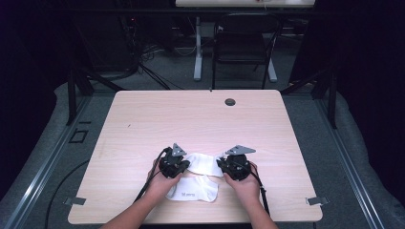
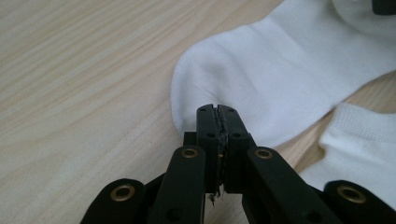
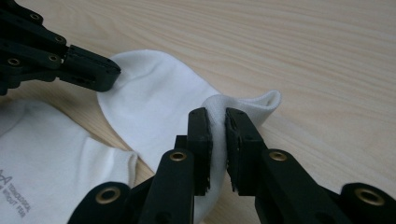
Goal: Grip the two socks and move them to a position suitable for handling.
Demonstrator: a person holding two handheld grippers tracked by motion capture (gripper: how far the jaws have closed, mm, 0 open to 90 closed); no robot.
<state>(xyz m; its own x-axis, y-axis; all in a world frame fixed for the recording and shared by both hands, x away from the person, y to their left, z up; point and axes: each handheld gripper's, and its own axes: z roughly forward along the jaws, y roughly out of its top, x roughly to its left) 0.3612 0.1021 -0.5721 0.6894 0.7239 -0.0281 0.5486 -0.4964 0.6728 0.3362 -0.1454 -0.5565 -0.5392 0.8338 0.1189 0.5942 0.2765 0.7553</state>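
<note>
**Spotter:** Where's the work sitting?

**Me:** Low centre of the high view, near the front edge of the pale wood-grain laminate table (image 1: 143,119). I'm on the upper white knitted cotton sock (image 1: 206,162), which lies flat between my two tools. A second white sock with small grey print (image 1: 193,190) lies just below it, nearer me.

**Spotter:** And the tools?

**Me:** My left gripper (image 2: 218,112) has its jaws pressed together at the sock's rounded end, centre of the left gripper view. I judge a thin fold of fabric is pinched at the tips, though the seam between the pads is too tight to be sure. My right gripper (image 3: 217,116) is clamped on a raised ridge of the sock's opposite end, with cloth bunched visibly between its pads (image 3: 204,135), centre of the right gripper view.

**Spotter:** How will it handle?

**Me:** Light, limp and soft, I'd say. It has no stiffness, so it will sag and drape wherever it isn't held. The knit is fine and smooth on the foot, with a ribbed band on the other sock at the right edge of the left gripper view. It won't break, but a shallow pinch could slide off. I'd hold both ends, well in from the hem, through both layers.
</note>
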